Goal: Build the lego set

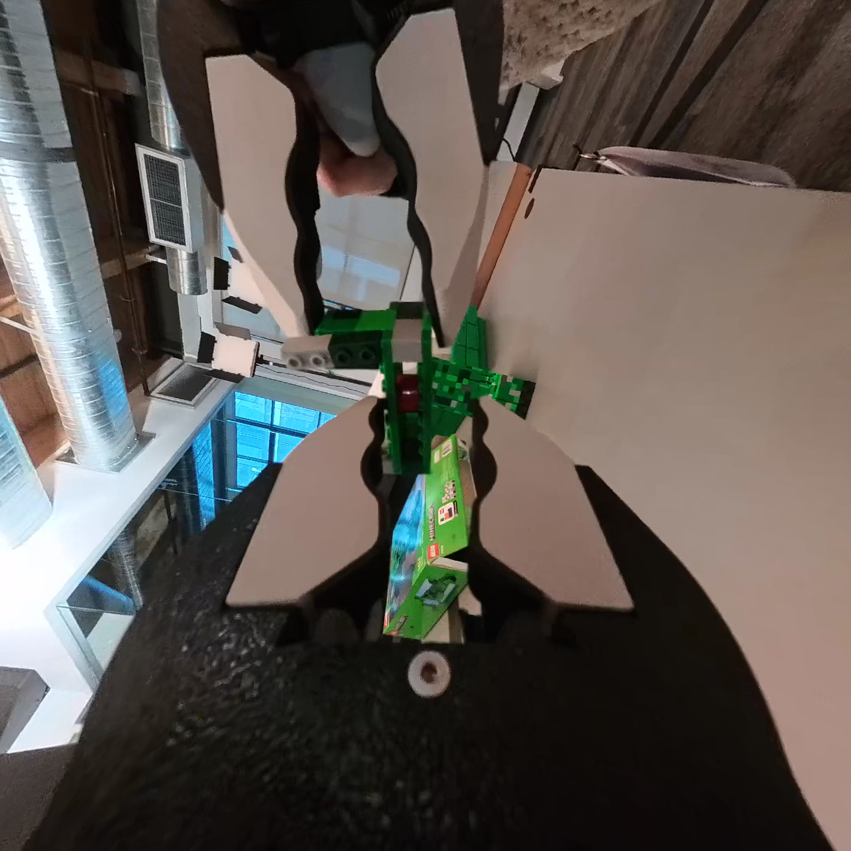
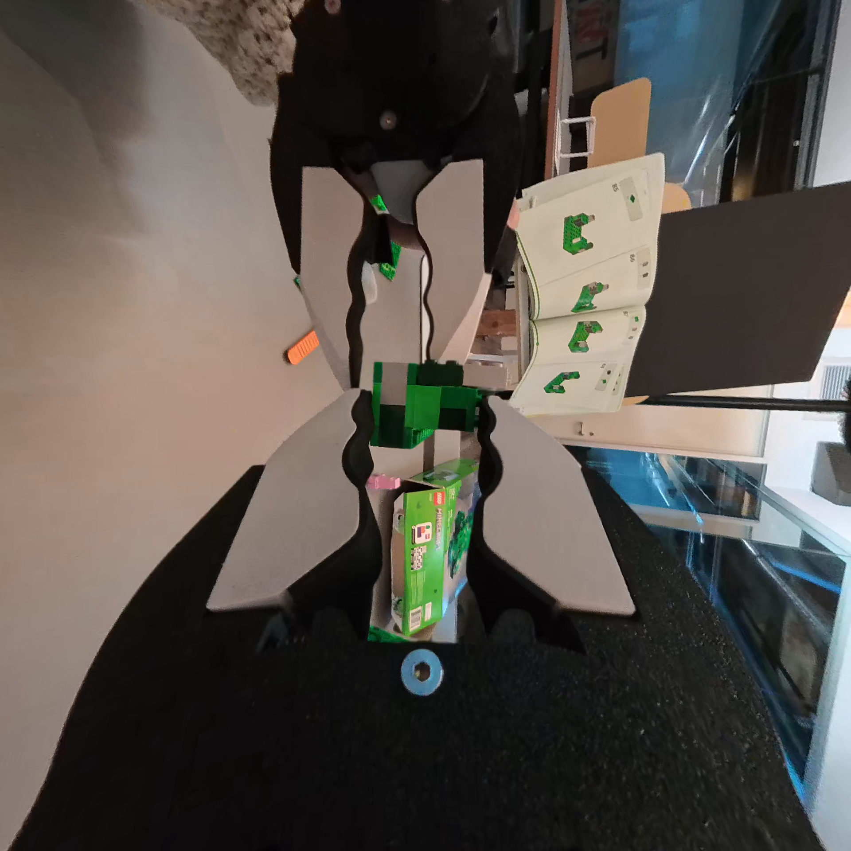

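Note:
A green lego build [image 1: 410, 368] with grey bricks and a dark red piece is held in the air between both grippers, beside the white table [image 1: 667, 322]. My left gripper [image 1: 426, 407] is shut on its lower part. My right gripper [image 1: 377, 334] comes in from the opposite side and is shut on its upper part. In the right wrist view the build [image 2: 428, 405] sits clamped in my right gripper [image 2: 421, 398], with the left gripper [image 2: 391, 373] facing it. A grey studded brick [image 1: 306, 354] sticks out at the build's side.
A green lego box [image 2: 428, 543] lies on the table behind the build, and also shows in the left wrist view [image 1: 433, 529]. An open instruction booklet [image 2: 589, 285] stands propped up. An orange brick separator [image 2: 302, 347], a pink piece [image 2: 382, 482] and loose green pieces [image 2: 389, 262] lie on the table.

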The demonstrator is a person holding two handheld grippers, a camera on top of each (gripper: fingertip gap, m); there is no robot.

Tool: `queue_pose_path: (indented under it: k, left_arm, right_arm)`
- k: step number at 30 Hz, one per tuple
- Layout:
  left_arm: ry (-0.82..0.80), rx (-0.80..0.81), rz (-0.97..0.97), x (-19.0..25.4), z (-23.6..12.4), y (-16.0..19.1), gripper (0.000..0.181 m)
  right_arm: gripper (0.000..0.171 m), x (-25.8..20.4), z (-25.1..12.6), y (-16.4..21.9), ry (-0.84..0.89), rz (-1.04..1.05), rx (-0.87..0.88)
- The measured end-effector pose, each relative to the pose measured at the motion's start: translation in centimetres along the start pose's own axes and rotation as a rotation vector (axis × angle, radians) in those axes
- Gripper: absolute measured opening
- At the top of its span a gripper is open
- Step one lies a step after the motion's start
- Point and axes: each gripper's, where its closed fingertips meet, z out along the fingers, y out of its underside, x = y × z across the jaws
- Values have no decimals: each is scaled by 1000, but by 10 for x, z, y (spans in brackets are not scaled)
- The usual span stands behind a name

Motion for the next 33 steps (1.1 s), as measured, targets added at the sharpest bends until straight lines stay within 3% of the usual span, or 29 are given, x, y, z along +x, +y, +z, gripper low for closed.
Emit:
queue_pose_path:
  k: [4, 9, 20, 33]
  left_arm:
    - [-64, 14, -47, -11, -3, 3, 46]
    - [-121, 46, -98, -23, -6, -6, 71]
    - [-57, 61, -60, -12, -7, -22, 54]
    - [-72, 85, -8, -12, -11, -25, 53]
  right_arm:
    - [44, 2, -1, 4, -7, 16, -18]
    - [44, -5, 0, 6, -36, 14, -33]
    - [44, -12, 3, 0, -62, -20, -38]
    - [44, -13, 2, -3, -57, -46, -39]
